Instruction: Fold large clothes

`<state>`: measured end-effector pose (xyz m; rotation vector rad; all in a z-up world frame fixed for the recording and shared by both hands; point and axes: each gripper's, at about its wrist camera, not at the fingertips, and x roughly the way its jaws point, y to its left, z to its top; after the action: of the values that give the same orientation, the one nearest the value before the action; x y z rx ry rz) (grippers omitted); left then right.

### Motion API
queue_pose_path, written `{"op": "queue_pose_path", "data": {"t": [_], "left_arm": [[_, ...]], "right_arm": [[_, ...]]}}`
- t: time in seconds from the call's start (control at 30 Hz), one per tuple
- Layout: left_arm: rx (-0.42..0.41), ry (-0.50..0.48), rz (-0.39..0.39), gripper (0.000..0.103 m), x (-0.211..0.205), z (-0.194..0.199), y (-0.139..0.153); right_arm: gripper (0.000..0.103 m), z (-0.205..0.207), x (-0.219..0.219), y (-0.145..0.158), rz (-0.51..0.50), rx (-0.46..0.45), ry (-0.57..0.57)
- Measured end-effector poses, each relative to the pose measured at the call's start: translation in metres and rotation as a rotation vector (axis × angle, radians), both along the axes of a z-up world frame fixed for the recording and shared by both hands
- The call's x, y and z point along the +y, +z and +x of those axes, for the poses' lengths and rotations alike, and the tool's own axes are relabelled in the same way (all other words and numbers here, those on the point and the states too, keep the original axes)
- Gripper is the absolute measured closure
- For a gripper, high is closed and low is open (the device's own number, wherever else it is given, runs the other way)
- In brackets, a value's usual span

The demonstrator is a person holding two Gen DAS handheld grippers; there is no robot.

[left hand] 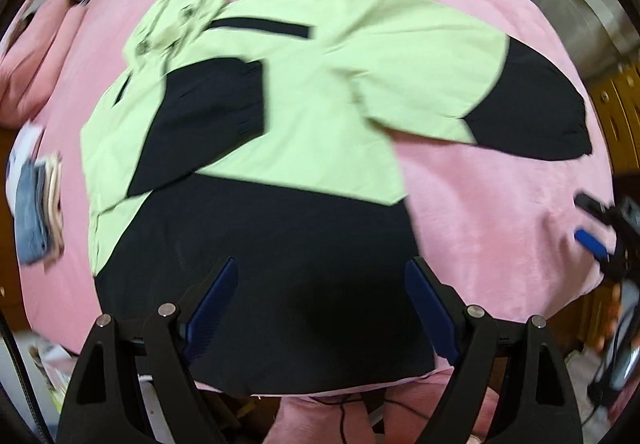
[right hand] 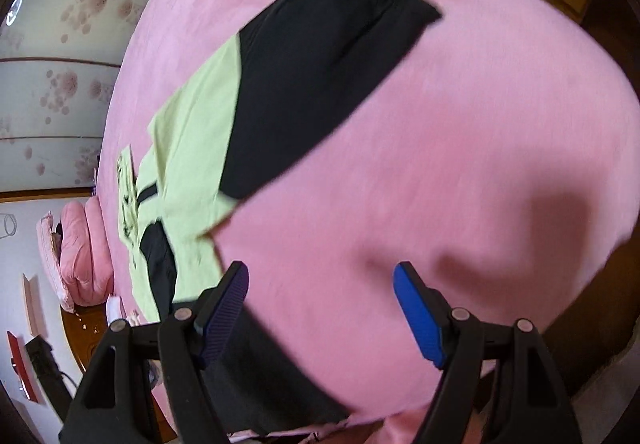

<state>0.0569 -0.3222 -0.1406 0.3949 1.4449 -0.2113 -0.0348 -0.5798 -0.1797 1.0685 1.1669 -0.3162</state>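
Jacket (left hand: pixel 280 116) in lime green and black lies spread flat on a bed covered by a pink blanket (left hand: pixel 500 212), its black hem nearest the cameras and its hood farthest away.

Nearest in the left wrist view, the left gripper (left hand: pixel 322 272) hangs over the black lower panel of the jacket with its jaws spread wide and nothing between them; the blue pads (left hand: pixel 212 296) are clear of the cloth as far as the blurred picture shows. Beyond the black panel comes the green body. One sleeve (left hand: pixel 208 116), ending in a black cuff, is folded across the chest. The other sleeve (left hand: pixel 500 100) reaches out to the right over the pink blanket, green near the shoulder and black toward the cuff. Farther still lies the crumpled hood (left hand: pixel 180 12), beside a black stripe on the chest.

At the right edge of that view the right gripper (left hand: pixel 600 228) shows above the blanket, apart from the jacket. In its own view the right gripper (right hand: pixel 320 280) also has its jaws wide apart and empty, over bare pink blanket just beside the jacket's edge, with the outstretched sleeve ahead of it.

A stack of folded clothes (left hand: pixel 38 212) sits at the left edge of the bed. A pink pillow (right hand: pixel 80 252) lies beyond.
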Motion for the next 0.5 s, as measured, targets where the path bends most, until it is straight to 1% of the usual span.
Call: {"op": "queue_pose_path", "data": {"t": [0.1,0.2,0.23,0.3,0.37,0.47,0.5], "left_arm": [[0.063,-0.009,0.015,0.018,-0.026,0.006,-0.013],[0.103,0.005,0.035,0.019,-0.033,0.009,-0.025],[0.115,0.009,0.045,0.019,-0.032,0.01,-0.029],[0.142,0.025,0.073,0.018,-0.031,0.012,-0.038],[0.149,0.041,0.093,0.019,-0.03,0.012,-0.045],[0.158,0.059,0.101,0.018,-0.024,0.013,-0.05],[0.164,0.069,0.103,0.018,-0.022,0.013,-0.051]], "right_arm": [[0.028,0.011,-0.033,-0.01,0.012,-0.024,-0.042],[0.028,0.022,-0.069,-0.021,0.033,-0.088,-0.115],[0.028,0.026,-0.081,-0.025,0.028,-0.113,-0.147],[0.028,0.033,-0.097,-0.032,0.009,-0.135,-0.187],[0.028,0.037,-0.108,-0.039,0.0,-0.145,-0.223],[0.028,0.043,-0.119,-0.052,0.025,-0.172,-0.284],[0.03,0.045,-0.121,-0.055,0.035,-0.191,-0.307]]}}
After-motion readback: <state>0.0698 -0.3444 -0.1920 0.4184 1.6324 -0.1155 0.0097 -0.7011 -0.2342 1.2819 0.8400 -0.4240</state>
